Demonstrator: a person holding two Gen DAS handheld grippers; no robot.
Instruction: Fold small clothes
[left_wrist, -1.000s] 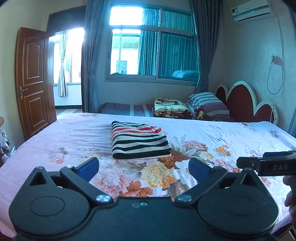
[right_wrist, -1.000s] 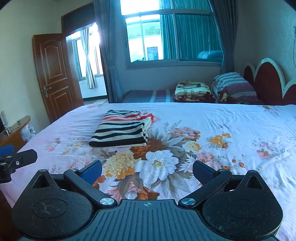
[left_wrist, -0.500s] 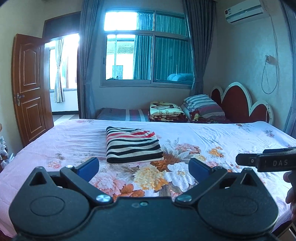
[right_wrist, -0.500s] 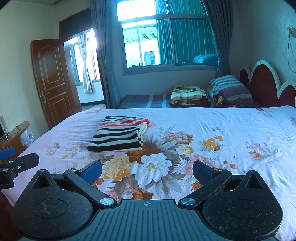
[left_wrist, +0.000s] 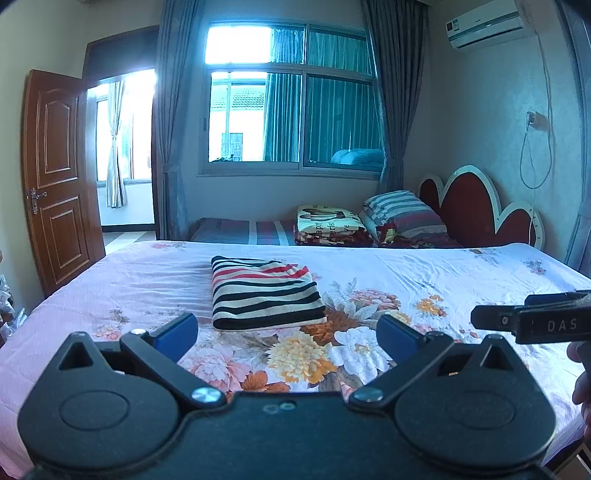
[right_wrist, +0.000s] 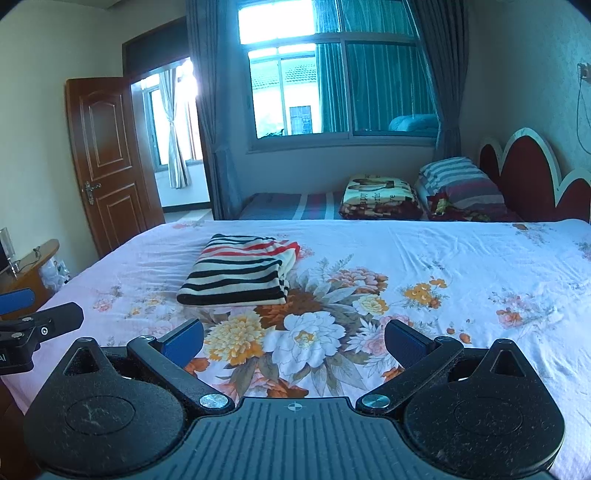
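Observation:
A striped garment (left_wrist: 264, 293), black, cream and red, lies folded into a neat rectangle on the floral bedsheet (left_wrist: 406, 280); the right wrist view shows the same striped garment (right_wrist: 240, 273) left of centre. My left gripper (left_wrist: 288, 334) is open and holds nothing, hovering near the front of the bed, short of the garment. My right gripper (right_wrist: 295, 341) is also open and holds nothing, over the flower print to the garment's right. The right gripper's body (left_wrist: 535, 321) juts in at the right edge of the left wrist view, with part of a hand (left_wrist: 580, 373) below it.
Folded blankets (left_wrist: 328, 223) and a striped pillow (left_wrist: 402, 214) lie on a second bed by the red headboard (left_wrist: 476, 206). A brown door (left_wrist: 55, 177) stands open at the left. A wooden side table (right_wrist: 26, 266) sits beside the bed's left edge.
Both grippers have drawn back and tilted up from the bed, so the garment looks farther and lower in the frames. Both stay open; the garment has not moved.

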